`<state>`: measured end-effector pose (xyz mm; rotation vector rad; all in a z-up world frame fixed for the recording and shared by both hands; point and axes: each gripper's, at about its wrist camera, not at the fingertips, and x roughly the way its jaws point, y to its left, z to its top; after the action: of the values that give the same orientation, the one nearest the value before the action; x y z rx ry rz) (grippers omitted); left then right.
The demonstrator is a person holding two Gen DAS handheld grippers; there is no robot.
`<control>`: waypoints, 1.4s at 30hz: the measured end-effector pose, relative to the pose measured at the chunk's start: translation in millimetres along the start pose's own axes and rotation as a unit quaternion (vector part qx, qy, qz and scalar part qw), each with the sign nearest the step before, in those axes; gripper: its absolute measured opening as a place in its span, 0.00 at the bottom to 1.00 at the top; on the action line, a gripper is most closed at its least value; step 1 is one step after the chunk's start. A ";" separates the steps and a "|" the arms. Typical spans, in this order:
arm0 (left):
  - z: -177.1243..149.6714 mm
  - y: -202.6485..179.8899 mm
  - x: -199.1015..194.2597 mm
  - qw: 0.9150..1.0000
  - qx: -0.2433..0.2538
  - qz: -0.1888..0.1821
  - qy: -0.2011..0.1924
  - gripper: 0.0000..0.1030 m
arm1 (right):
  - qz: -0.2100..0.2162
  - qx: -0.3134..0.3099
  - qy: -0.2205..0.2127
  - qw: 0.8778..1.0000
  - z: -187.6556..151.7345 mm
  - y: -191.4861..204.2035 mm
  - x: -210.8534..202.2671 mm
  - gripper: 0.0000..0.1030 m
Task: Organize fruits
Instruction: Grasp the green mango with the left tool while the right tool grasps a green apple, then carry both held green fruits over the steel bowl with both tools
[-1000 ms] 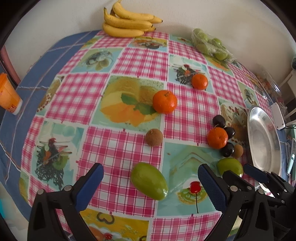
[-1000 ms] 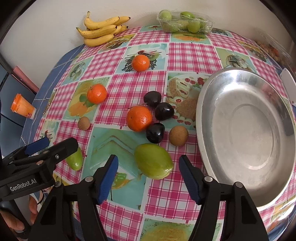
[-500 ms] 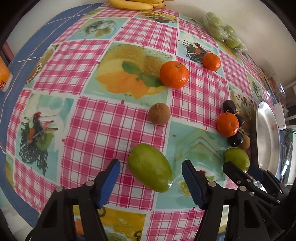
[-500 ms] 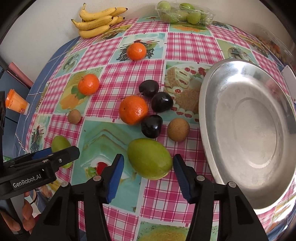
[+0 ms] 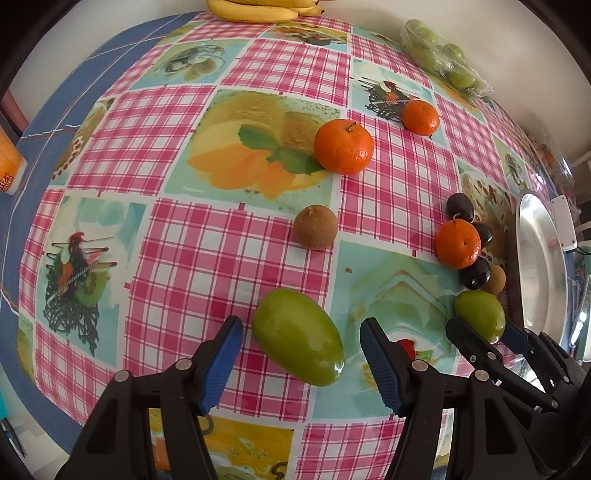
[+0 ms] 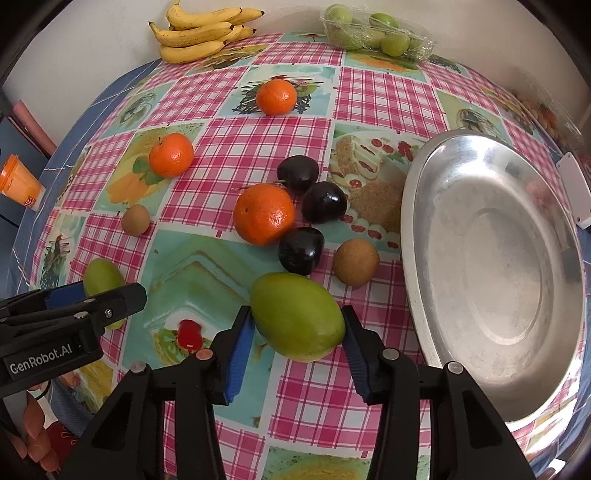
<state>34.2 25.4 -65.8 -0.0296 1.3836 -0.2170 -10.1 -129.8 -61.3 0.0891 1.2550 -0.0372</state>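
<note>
The right gripper point(image 6: 297, 338) pinches one green mango point(image 6: 297, 315) at lower centre; the left gripper point(image 5: 301, 356) stands spread around the other green mango point(image 5: 298, 345). Each should squeeze mid-body before lifting toward the metal tray point(image 6: 491, 406).

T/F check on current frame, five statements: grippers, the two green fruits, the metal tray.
1. The right gripper has its pads against a green fruit. True.
2. The left gripper is clamped on the other green fruit. False: its jaws are open, with gaps on both sides of the fruit.
3. The metal tray already holds fruit. False: nothing lies in it.
4. Three dark plums sit next to an orange. True.
5. The bananas lie beside the tray. False: they are at the far edge by the wall.
</note>
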 end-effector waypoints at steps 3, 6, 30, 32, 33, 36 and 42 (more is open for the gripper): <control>-0.5 -0.5 -0.2 1.000 0.001 0.007 -0.002 0.60 | -0.001 -0.002 0.000 1.000 0.0 1.2 0.5 0.47; -0.5 0.2 -2.8 1.000 -0.005 0.003 -0.007 0.46 | -0.001 -0.001 0.001 1.000 -0.8 0.3 0.0 0.47; -3.9 16.9 -49.4 0.996 -0.021 0.001 -0.086 0.46 | 0.057 0.035 -0.040 0.997 1.6 -9.5 -38.4 0.45; -3.4 15.7 -52.8 0.996 -0.022 0.000 -0.090 0.46 | 0.056 0.037 -0.048 0.997 3.0 -11.0 -43.9 0.45; -2.5 15.0 -53.8 0.996 -0.021 0.002 -0.091 0.46 | 0.055 0.039 -0.050 0.996 3.2 -11.9 -46.1 0.45; 4.3 9.7 -52.8 0.995 -0.026 0.006 -0.093 0.46 | 0.056 0.047 -0.048 0.996 4.6 -15.7 -49.1 0.45; 15.8 -4.7 -58.6 0.994 -0.020 0.005 -0.103 0.46 | 0.058 0.068 -0.057 0.994 9.5 -28.6 -59.2 0.45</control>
<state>39.1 29.1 -5.2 -0.0760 1.1819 -0.1739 -21.7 -160.3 -3.4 0.2732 1.1302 -0.0268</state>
